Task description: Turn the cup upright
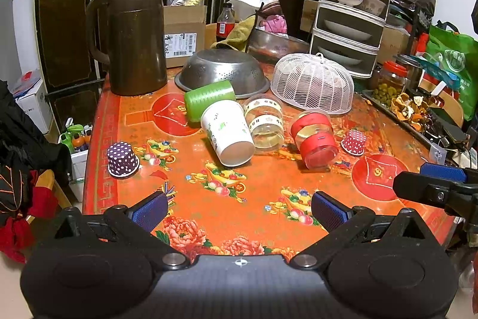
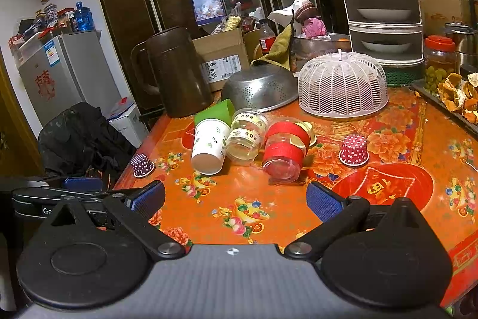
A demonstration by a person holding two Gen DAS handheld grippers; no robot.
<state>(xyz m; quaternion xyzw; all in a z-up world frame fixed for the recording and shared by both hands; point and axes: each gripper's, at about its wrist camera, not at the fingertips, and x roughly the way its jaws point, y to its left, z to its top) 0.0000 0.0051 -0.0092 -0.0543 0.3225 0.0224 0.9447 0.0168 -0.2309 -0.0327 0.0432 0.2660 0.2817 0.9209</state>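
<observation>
Several cups lie on their sides mid-table: a green cup point(image 1: 207, 102), a white paper cup point(image 1: 227, 133), a clear cup with yellow bands point(image 1: 266, 121) and a clear cup with red bands point(image 1: 315, 139). A purple dotted cup point(image 1: 122, 159) and a red dotted cup point(image 1: 354, 142) stand upside down. In the right wrist view they show as green point(image 2: 216, 111), white point(image 2: 209, 147), yellow-banded point(image 2: 246, 135), red-banded point(image 2: 285, 150), purple point(image 2: 142, 165) and red dotted point(image 2: 354, 150). My left gripper point(image 1: 239, 210) and right gripper point(image 2: 236, 201) are open and empty, near the table's front edge.
Behind the cups stand a brown jug point(image 1: 134, 41), an upturned steel colander point(image 1: 222, 72), a white mesh food cover point(image 1: 312, 82) and a tiered dish rack point(image 1: 352, 8). A tray of peels point(image 1: 412, 109) lies at the right. The right gripper's finger point(image 1: 430, 184) reaches in from the right.
</observation>
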